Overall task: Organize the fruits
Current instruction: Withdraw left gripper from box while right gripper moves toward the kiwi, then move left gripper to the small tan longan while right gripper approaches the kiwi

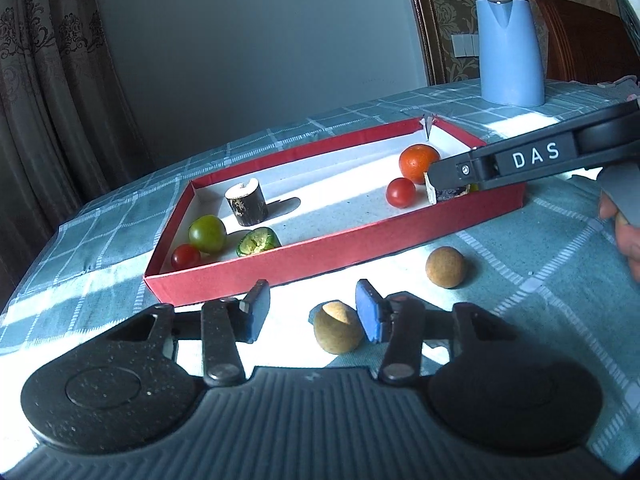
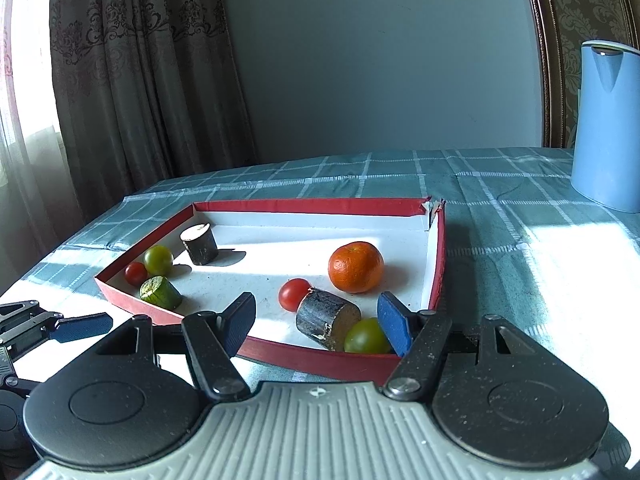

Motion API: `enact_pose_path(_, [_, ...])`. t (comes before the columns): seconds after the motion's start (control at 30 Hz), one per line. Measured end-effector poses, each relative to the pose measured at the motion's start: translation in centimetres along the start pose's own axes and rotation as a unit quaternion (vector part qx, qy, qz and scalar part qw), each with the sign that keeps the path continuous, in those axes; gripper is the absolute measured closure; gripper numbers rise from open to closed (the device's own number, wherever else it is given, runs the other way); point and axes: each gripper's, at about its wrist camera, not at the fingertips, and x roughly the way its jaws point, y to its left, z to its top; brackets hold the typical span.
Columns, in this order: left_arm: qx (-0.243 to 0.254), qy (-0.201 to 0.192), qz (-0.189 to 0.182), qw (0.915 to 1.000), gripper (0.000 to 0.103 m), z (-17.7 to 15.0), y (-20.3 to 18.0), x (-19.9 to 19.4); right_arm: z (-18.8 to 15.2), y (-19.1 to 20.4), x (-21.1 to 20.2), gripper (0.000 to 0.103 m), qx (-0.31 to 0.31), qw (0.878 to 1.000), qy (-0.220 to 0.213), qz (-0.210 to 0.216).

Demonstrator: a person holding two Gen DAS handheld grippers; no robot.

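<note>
My left gripper is low over the checked cloth, just in front of the red tray. A brown round fruit lies between its jaws, touching the right pad, with a gap to the left pad. A second brown fruit lies on the cloth to the right. My right gripper hovers open over the tray's near right corner, around a lying dark cylinder and a green tomato. An orange and a red tomato sit just beyond.
At the tray's left end are an upright dark cylinder, a green tomato, a red tomato and a green cut piece. A blue kettle stands at the back right. A hand shows at the right edge.
</note>
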Motion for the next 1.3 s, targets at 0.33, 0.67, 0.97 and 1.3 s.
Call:
enact_pose_path(0.33, [0.002, 0.028, 0.0, 0.9996, 0.064, 0.0, -0.1, 1.1, -0.2, 0.4, 0.1, 0.036, -0.011, 1.0, 0.0, -0.003])
enact_pose_path(0.67, [-0.015, 0.031, 0.027, 0.999, 0.078, 0.0, 0.5, 1.2, -1.1, 1.6, -1.1, 0.036, -0.029, 0.999, 0.01, 0.026])
enact_pose_path(0.97, [-0.024, 0.039, 0.044, 0.998, 0.077, 0.0, 1.0, 1.5, -2.6, 4.8, -2.3, 0.036, -0.094, 0.995, 0.002, 0.04])
enact_pose_path(1.3, [-0.024, 0.042, 0.046, 0.9978, 0.076, 0.0, 0.9, 1.6, -2.8, 4.7, 0.6, 0.036, -0.076, 0.993, 0.083, 0.027])
